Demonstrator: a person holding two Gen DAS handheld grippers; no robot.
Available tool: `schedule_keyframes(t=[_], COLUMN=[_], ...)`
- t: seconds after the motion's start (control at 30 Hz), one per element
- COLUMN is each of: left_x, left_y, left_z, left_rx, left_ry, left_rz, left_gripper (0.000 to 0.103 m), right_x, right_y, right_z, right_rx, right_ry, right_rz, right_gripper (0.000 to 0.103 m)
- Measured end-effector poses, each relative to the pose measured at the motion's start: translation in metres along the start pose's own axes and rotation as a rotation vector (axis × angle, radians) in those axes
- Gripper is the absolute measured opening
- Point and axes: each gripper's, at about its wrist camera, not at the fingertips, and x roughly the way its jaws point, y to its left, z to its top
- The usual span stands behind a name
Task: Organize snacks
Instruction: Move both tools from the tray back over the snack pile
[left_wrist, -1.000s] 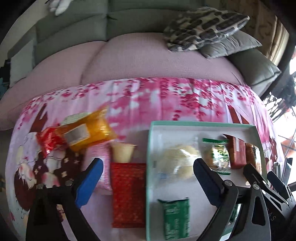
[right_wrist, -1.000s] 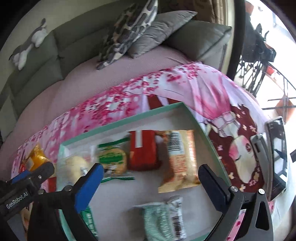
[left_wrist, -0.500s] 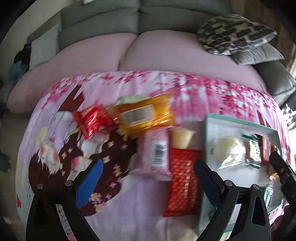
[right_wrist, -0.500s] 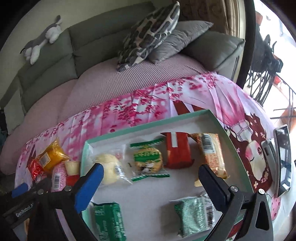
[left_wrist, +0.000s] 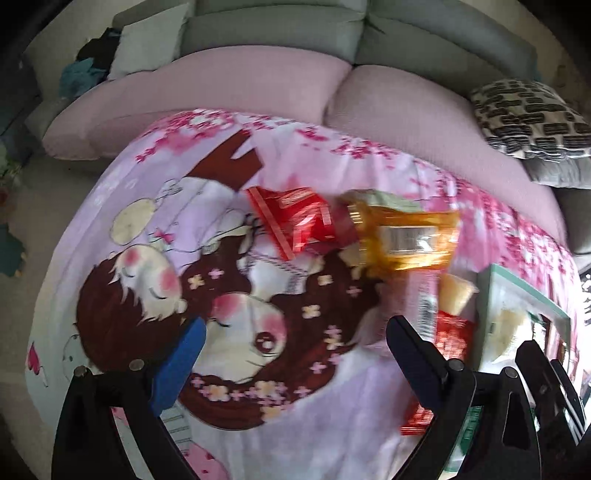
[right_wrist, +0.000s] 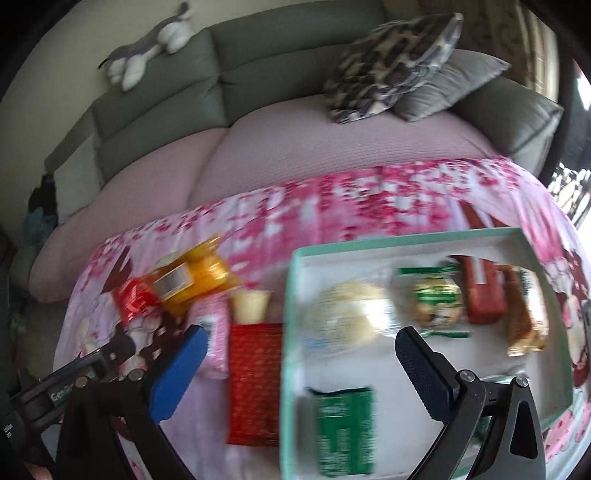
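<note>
Crinkly orange plastic snack packet (left_wrist: 406, 240) overlaps the red foil packet (left_wrist: 295, 218) upper centre, so the empty, wide-open left tool (left_wrist: 295, 354) could pinch both; the right tool (right_wrist: 299, 365), lower centre in its view, also gapes empty.

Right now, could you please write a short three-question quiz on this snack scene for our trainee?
1. True or false: the green packet lies inside the teal-rimmed tray.
2. Which lies outside the tray? A) round pale bun B) orange packet C) green packet.
3. Fill in: both the left hand-held gripper and the right hand-held gripper are ___ and hold nothing.

Key: 1 true; 2 B; 3 open.
</note>
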Motion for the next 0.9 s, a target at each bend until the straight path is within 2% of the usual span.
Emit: schedule_keyframes(t=[0.3, 0.57, 0.8, 0.9], left_x=[0.015, 0.035, 0.035, 0.034], left_y=[0.030, 0.025, 0.022, 0.022], left_z=[0.003, -0.004, -0.006, -0.006], left_rx=[-0.075, -0.085, -0.091, -0.077], left_ry=[0.029, 0.109, 0.122, 0.125], left_rz=[0.021, -0.012, -0.042, -0.025], left_gripper=[0.098, 0.098, 0.098, 0.098], right_x=[0.026, 0.041, 0.038, 0.041], right_y=[0.042, 0.040, 0.034, 0.033], right_z=[-0.011, -0.017, -0.016, -0.018], right_rx=[-0.042, -0.018, -0.006, 0.003], right_ry=[0.074, 0.128, 0.129, 0.152], right_rz=[0.065, 0.076, 0.119, 0.146], right_gripper=[0.099, 0.094, 0.084, 0.077])
